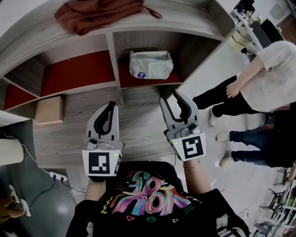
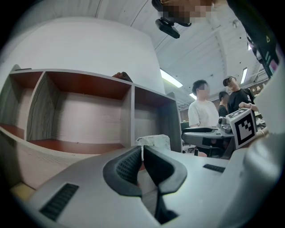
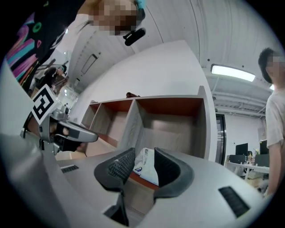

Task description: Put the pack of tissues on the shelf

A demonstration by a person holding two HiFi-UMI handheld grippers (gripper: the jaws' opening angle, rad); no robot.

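The pack of tissues (image 1: 150, 65), pale green-white with a blue label, lies on the red floor of the right compartment of the wooden shelf (image 1: 112, 51). My right gripper (image 1: 175, 98) hovers a short way in front of that compartment, open and empty. In the right gripper view the pack (image 3: 145, 168) shows through the gap of the right gripper (image 3: 144, 153), well beyond the tips. My left gripper (image 1: 111, 105) is level beside it, shut with nothing in it. The left gripper view has the pack (image 2: 155, 141) just past the left gripper (image 2: 142, 149).
A dark red cloth (image 1: 99, 13) lies on top of the shelf. A cardboard box (image 1: 48, 109) stands on the floor at the left. People (image 1: 259, 78) stand to the right of the shelf. A power strip (image 1: 58, 176) lies on the floor at lower left.
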